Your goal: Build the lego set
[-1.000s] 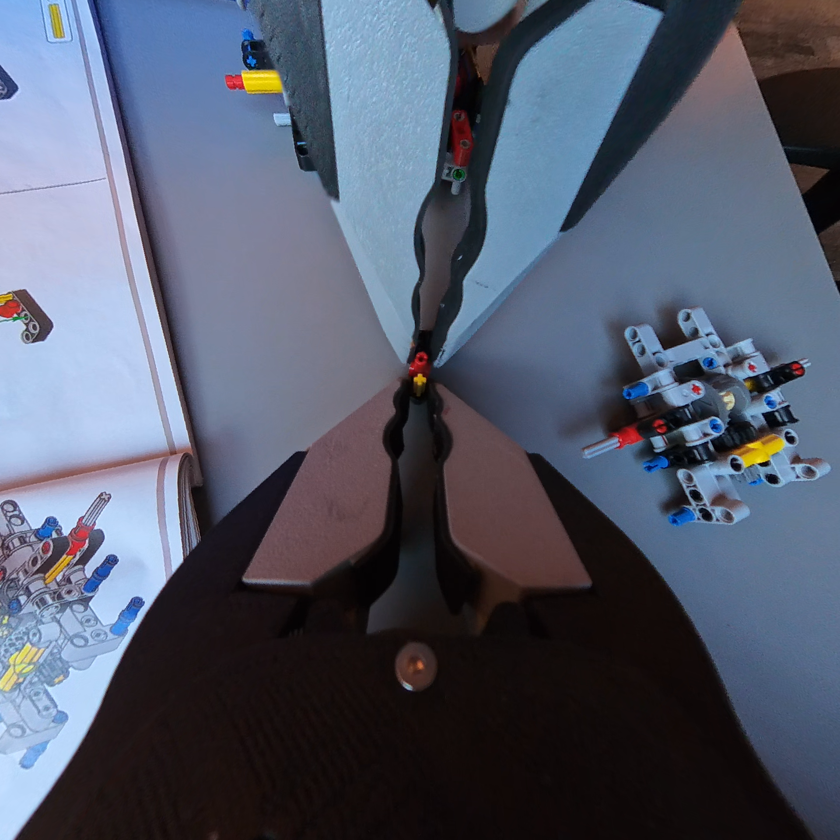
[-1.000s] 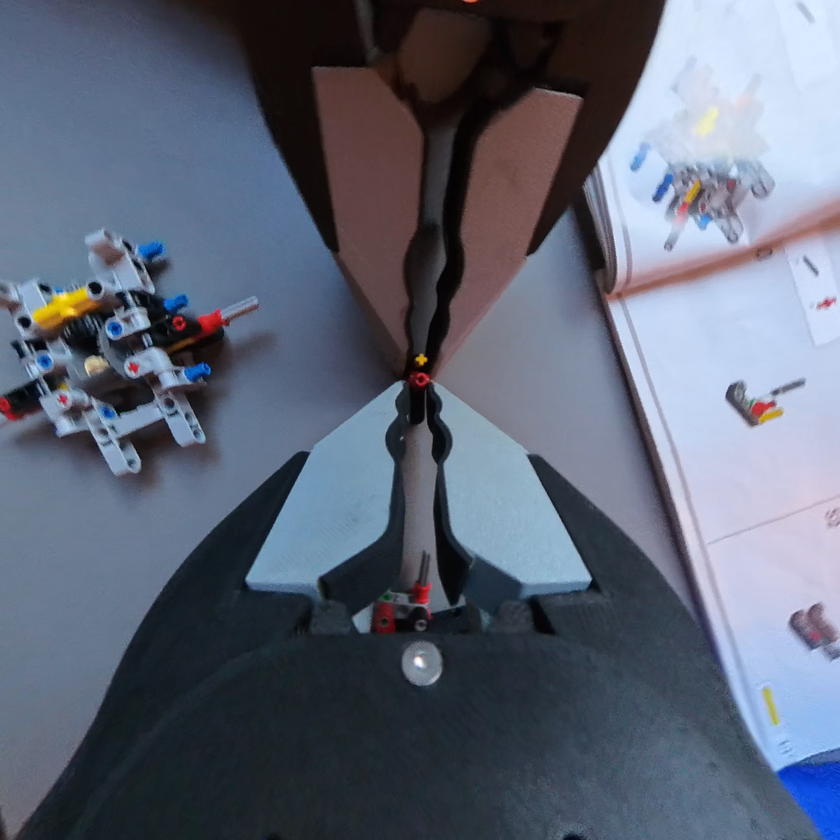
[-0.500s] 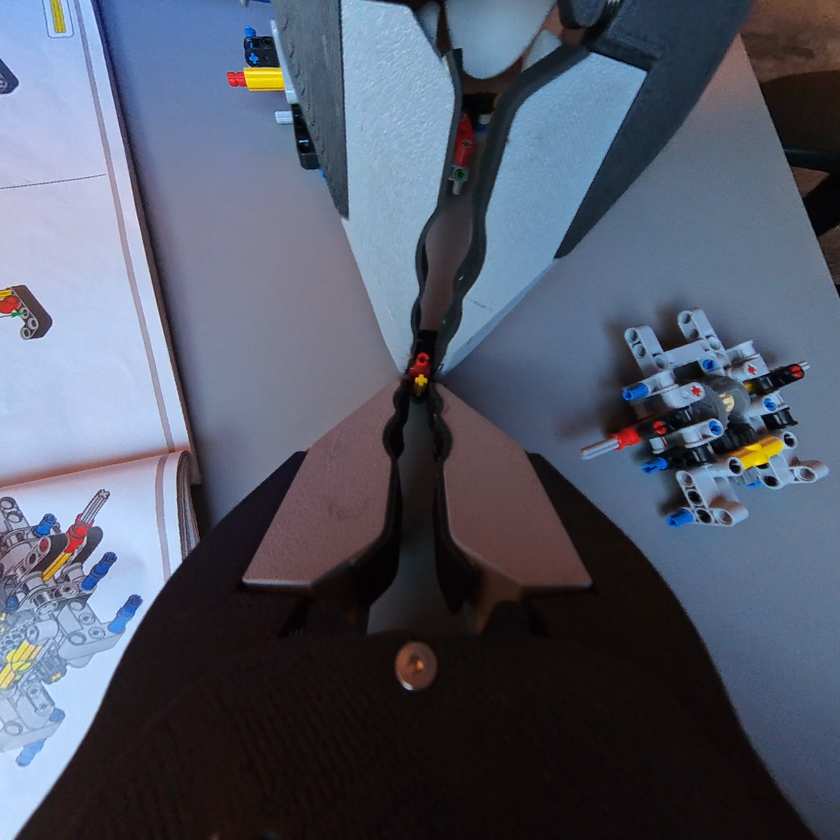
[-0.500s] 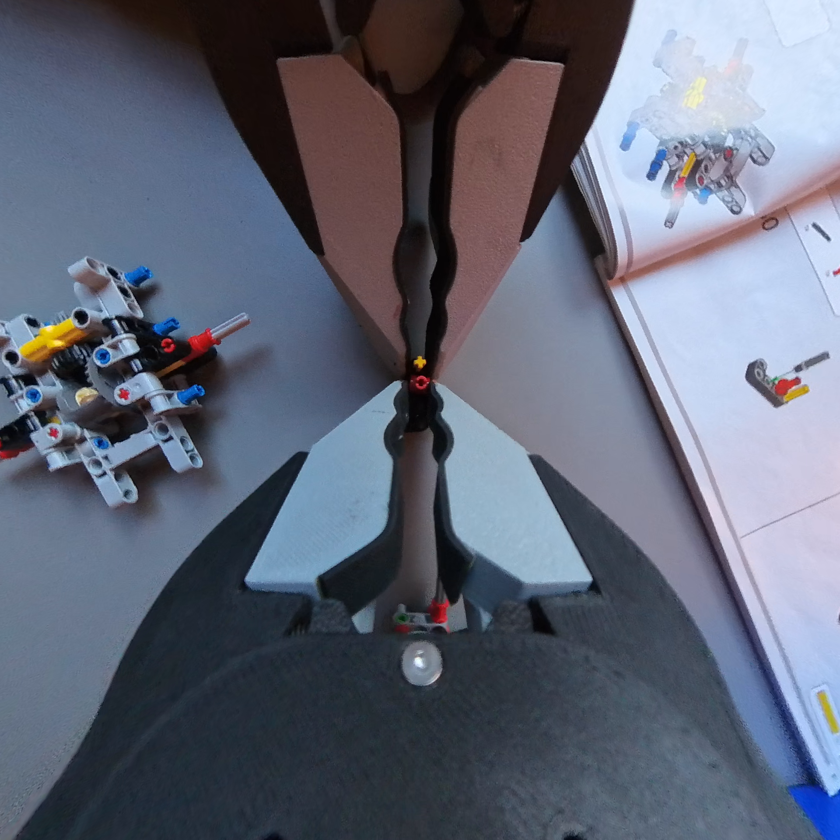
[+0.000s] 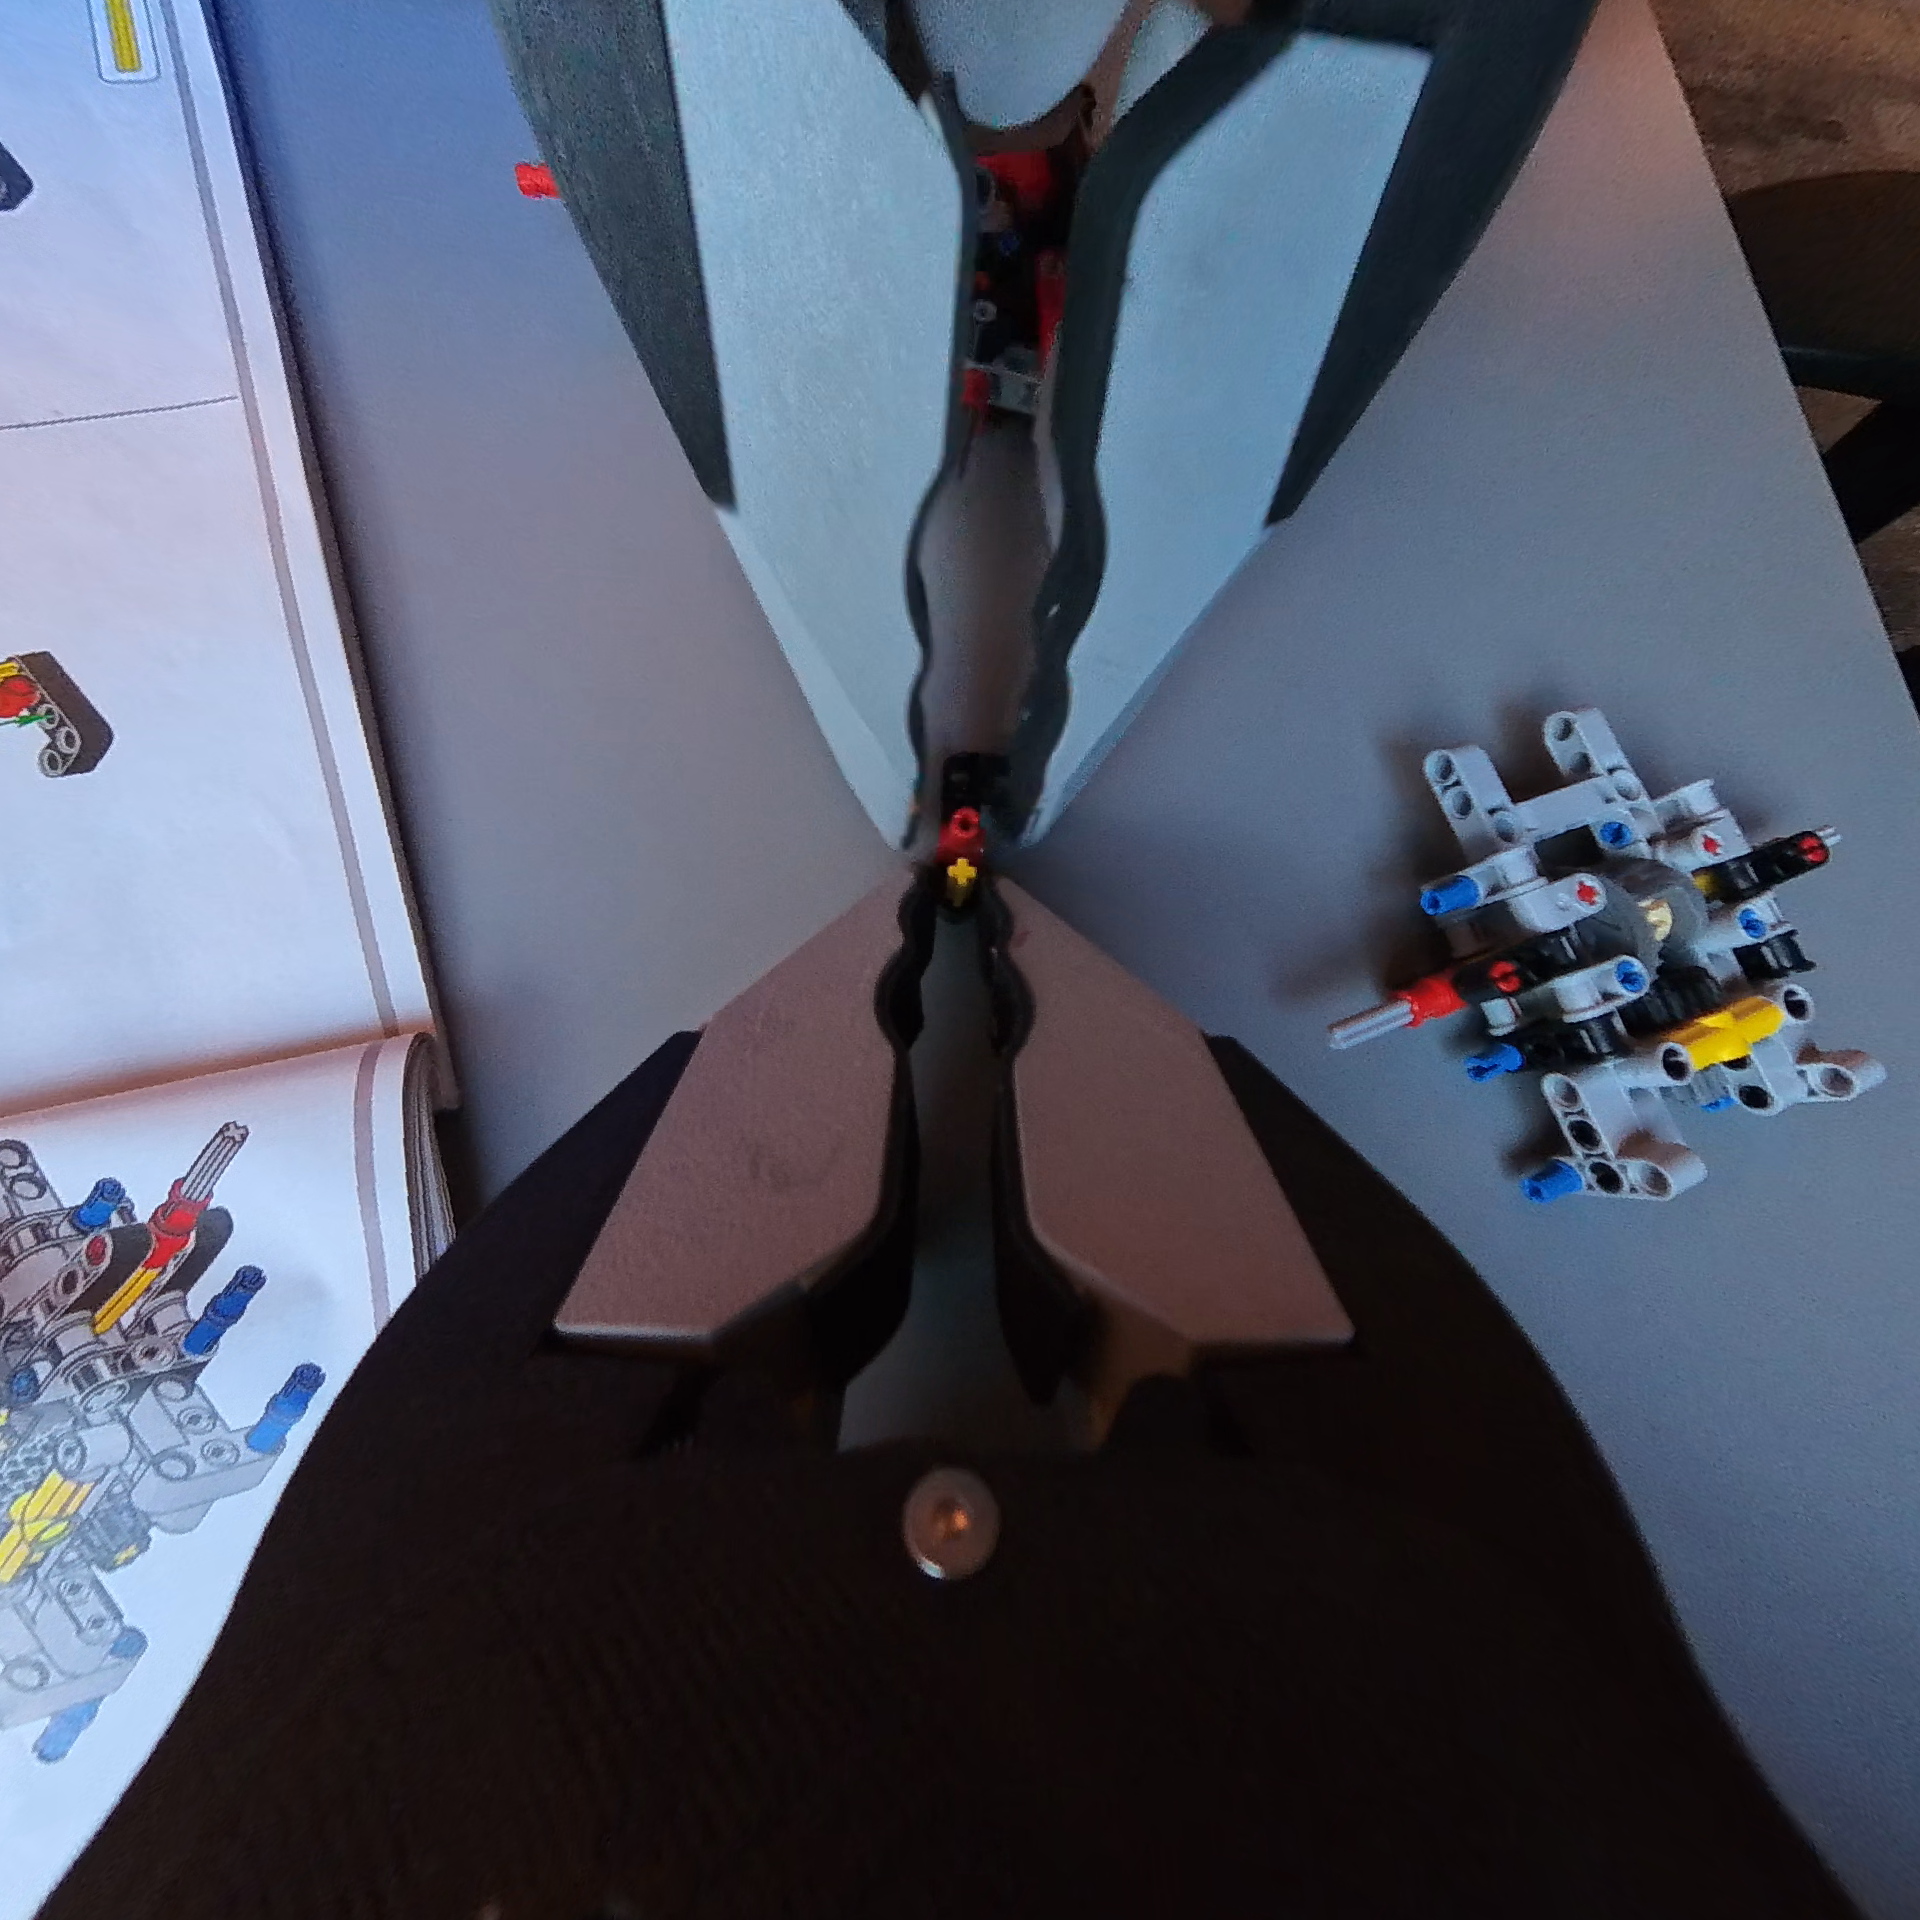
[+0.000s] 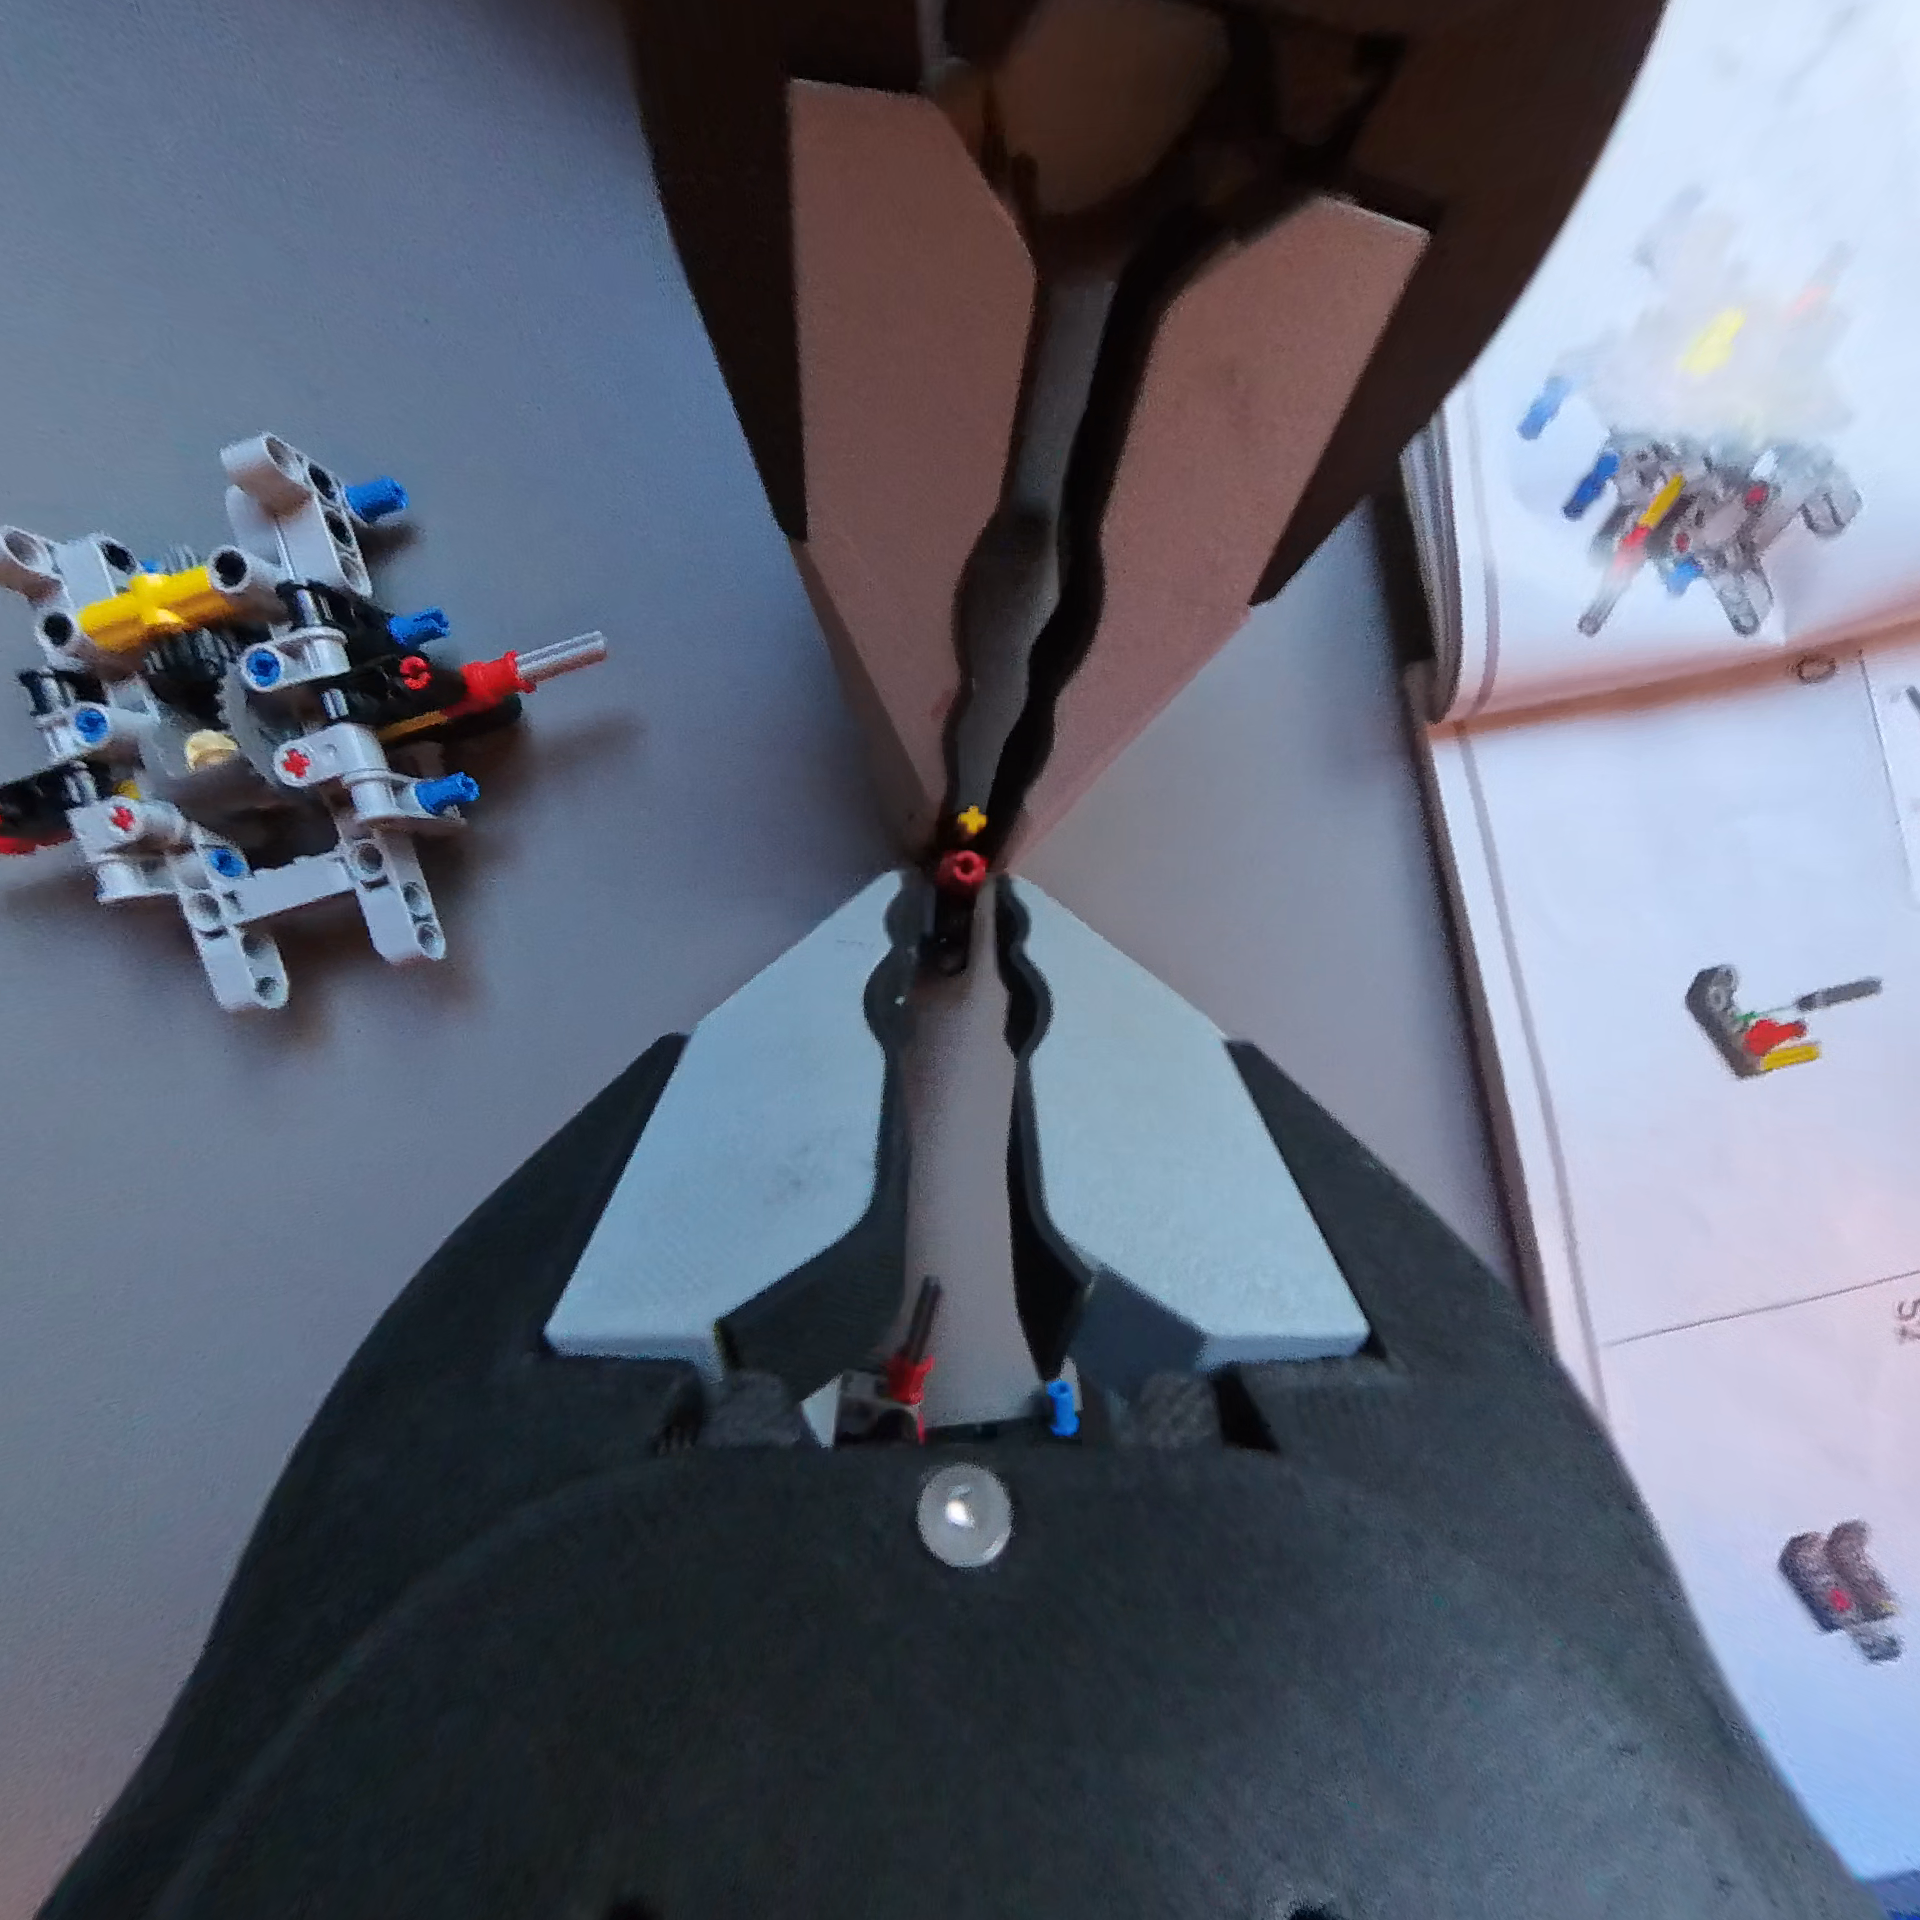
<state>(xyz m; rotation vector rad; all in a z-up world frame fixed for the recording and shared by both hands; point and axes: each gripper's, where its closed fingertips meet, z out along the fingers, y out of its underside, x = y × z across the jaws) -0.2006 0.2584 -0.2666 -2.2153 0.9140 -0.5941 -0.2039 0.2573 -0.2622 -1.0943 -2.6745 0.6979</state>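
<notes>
A smooth grey table [image 5: 1455,520] with a rounded edge fills the view; beyond it lies brownish speckled floor [image 5: 1808,94], dimly lit.

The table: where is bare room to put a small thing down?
The table is bare between the open booklet and the two grippers' meeting fingers. More bare room lies between those fingers and the brick model. It is crowded behind the right gripper, where loose bricks lie.

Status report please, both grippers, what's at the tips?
Left gripper shut on yellow axle. Right gripper around black piece with red bush, grip unclear. Tips nose to nose.
</notes>
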